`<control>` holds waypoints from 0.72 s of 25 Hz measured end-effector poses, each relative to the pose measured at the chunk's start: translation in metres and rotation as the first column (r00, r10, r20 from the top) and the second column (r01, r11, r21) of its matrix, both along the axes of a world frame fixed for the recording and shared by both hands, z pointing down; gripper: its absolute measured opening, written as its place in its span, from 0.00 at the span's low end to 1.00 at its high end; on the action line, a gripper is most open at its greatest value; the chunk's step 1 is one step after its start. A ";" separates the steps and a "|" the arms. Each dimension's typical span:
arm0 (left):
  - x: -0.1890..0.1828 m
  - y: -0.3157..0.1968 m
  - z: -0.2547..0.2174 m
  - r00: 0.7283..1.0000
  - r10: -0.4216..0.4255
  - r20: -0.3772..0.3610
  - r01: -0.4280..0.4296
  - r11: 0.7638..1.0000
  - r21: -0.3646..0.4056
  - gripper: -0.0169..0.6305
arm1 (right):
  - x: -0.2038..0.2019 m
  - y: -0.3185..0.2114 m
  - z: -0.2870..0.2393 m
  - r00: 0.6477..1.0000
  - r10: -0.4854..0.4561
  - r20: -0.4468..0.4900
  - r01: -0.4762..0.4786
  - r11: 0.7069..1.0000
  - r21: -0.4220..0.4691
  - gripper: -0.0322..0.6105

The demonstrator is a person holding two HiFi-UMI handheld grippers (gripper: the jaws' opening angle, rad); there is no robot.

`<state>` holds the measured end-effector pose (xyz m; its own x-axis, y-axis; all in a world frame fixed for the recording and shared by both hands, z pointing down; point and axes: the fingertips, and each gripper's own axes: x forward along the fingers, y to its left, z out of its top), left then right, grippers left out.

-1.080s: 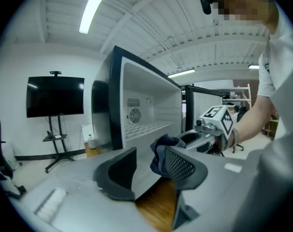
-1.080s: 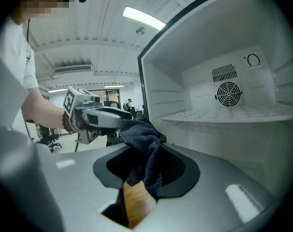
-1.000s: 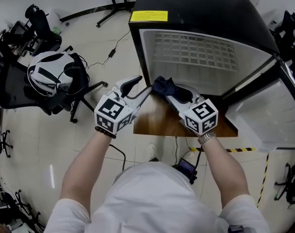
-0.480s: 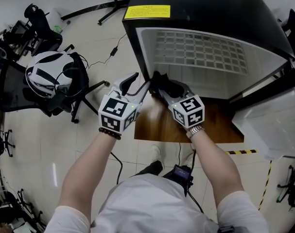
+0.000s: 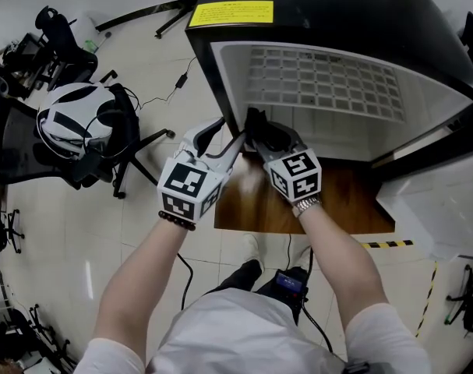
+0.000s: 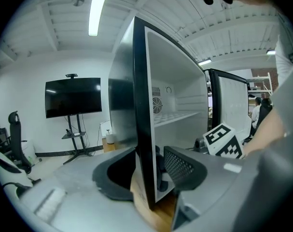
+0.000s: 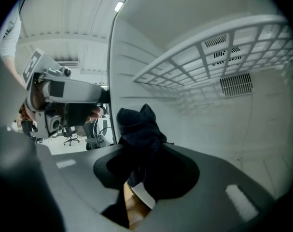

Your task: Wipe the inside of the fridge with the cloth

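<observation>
Our right gripper (image 7: 147,164) is clenched on the dark cloth (image 7: 138,125), which bunches up past the jaw tips, just inside the fridge (image 5: 330,14); our left gripper (image 5: 225,137) stands released, its jaws astride the side wall's front edge (image 6: 141,105) without squeezing it; we judge the loose bundle could drag free under a firm wipe, or snag on the wire shelf (image 7: 209,57) above the jaws, or foul the left jaw beside it.
</observation>
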<state>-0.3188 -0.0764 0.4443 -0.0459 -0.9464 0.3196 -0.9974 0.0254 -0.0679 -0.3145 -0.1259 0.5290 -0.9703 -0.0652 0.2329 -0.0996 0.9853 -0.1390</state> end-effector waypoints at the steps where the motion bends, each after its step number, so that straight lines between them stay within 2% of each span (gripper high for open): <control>1: 0.000 0.000 0.000 1.000 -0.003 -0.003 0.003 1.000 0.002 0.31 | -0.002 -0.003 0.000 1.000 0.007 0.001 -0.007 1.000 0.004 0.24; 18: 0.001 -0.003 -0.003 0.998 -0.054 -0.038 0.055 0.998 0.030 0.31 | -0.033 -0.049 -0.001 0.991 0.133 0.022 -0.135 0.986 0.102 0.24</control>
<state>-0.3181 -0.0791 0.4409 -0.0864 -0.9523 0.2925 -0.9963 0.0813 -0.0296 -0.3479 -0.1751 0.5275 -0.9544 -0.2178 0.2041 -0.2304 0.9723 -0.0397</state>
